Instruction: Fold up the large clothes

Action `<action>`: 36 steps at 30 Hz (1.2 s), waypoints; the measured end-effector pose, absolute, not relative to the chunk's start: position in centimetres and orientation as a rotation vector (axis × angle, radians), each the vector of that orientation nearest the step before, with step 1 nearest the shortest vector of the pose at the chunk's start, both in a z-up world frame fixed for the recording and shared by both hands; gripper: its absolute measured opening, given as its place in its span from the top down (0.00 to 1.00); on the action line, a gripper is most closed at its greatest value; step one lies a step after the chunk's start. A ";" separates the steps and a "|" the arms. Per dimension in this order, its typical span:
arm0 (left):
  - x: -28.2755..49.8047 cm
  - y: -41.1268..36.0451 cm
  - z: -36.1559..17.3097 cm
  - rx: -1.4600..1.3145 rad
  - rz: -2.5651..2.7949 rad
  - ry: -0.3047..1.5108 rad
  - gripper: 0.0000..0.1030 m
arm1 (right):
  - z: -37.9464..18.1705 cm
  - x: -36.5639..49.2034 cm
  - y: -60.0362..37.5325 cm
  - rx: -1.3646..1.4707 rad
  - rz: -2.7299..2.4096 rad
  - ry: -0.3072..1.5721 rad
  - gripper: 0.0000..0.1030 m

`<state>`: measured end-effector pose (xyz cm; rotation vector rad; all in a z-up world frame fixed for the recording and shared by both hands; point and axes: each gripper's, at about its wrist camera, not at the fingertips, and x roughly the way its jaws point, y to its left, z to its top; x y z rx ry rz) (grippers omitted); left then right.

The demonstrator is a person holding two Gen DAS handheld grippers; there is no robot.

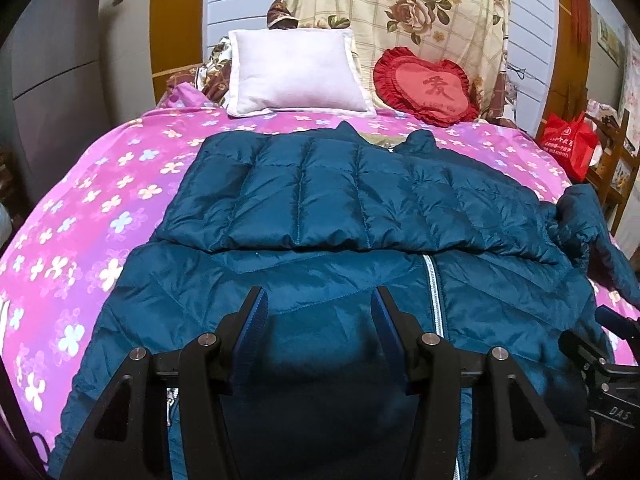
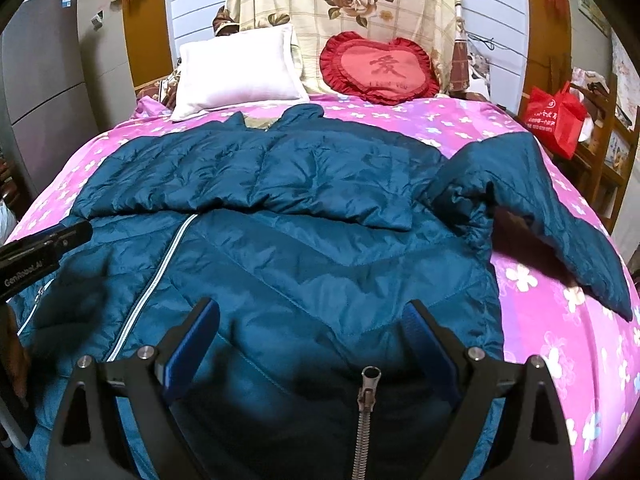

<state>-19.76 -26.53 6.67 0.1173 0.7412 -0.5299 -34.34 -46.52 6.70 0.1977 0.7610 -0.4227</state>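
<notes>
A teal quilted down jacket (image 1: 320, 208) lies front-up on the bed, collar toward the pillows. One sleeve is folded across its chest. The other sleeve (image 2: 560, 216) stretches out to the right over the sheet. A white zipper (image 1: 434, 292) runs down the front. My left gripper (image 1: 320, 296) hovers open over the jacket's lower part, its blue pads apart with only fabric below. My right gripper (image 2: 312, 306) is open and wider, above the lower right panel, with a metal zipper pull (image 2: 368, 384) lying between the bases of its fingers. Neither pair of pads presses on cloth.
The bed's pink flowered sheet (image 1: 100, 208) shows on both sides of the jacket. A white pillow (image 1: 296, 72) and a red heart cushion (image 1: 424, 88) lean at the head. A red bag (image 2: 556, 116) sits on a wooden stand at right; a grey cabinet (image 2: 44, 80) at left.
</notes>
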 end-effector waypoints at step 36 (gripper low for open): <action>-18.5 -26.5 7.3 0.047 -0.597 0.783 0.69 | 10.7 -38.3 -54.5 0.232 -0.619 0.691 0.06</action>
